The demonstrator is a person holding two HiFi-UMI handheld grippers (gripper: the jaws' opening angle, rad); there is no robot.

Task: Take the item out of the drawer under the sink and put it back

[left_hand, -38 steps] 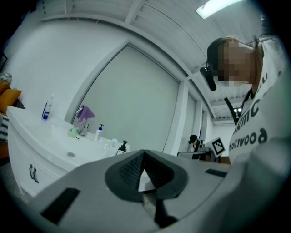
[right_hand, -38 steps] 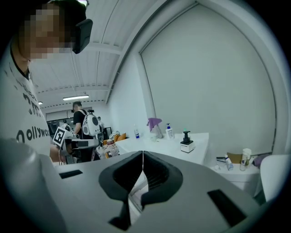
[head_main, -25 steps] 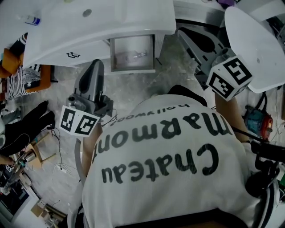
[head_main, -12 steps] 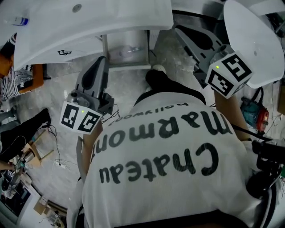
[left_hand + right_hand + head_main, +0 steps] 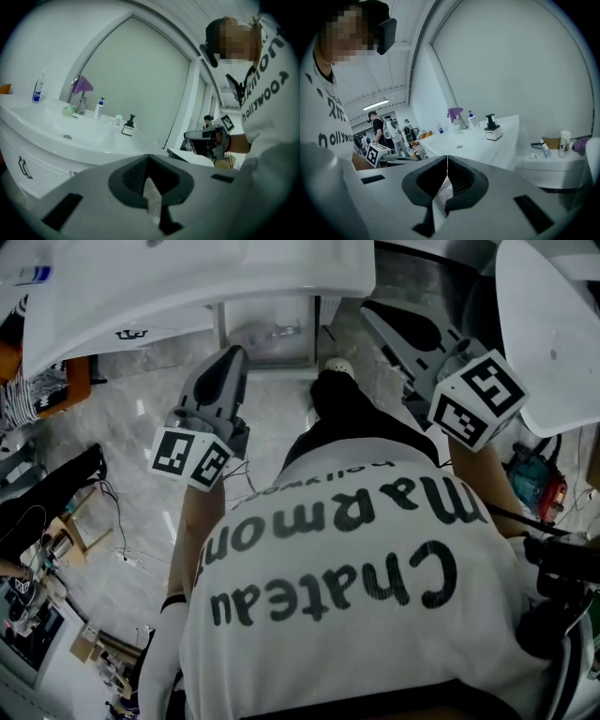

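Now item [image 5: 280,331] inside open drawer [image 5: 246,345], just beyond closed left tool [image 5: 231,356].

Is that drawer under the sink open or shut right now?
Open. The drawer sticks out from below the sink, and the head view looks down into it, where a small item lies.

Black-topped pump dispenser [image 5: 491,129], purple cloth [image 5: 454,113], blue-labelled bottle [image 5: 37,90], teal power tool [image 5: 536,491] on marble floor [image 5: 131,437].

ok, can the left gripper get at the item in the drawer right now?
Probably yes: the drawer stands open, the item lies uncovered, nothing between it and the left gripper. Its fingers are shut and must open first.
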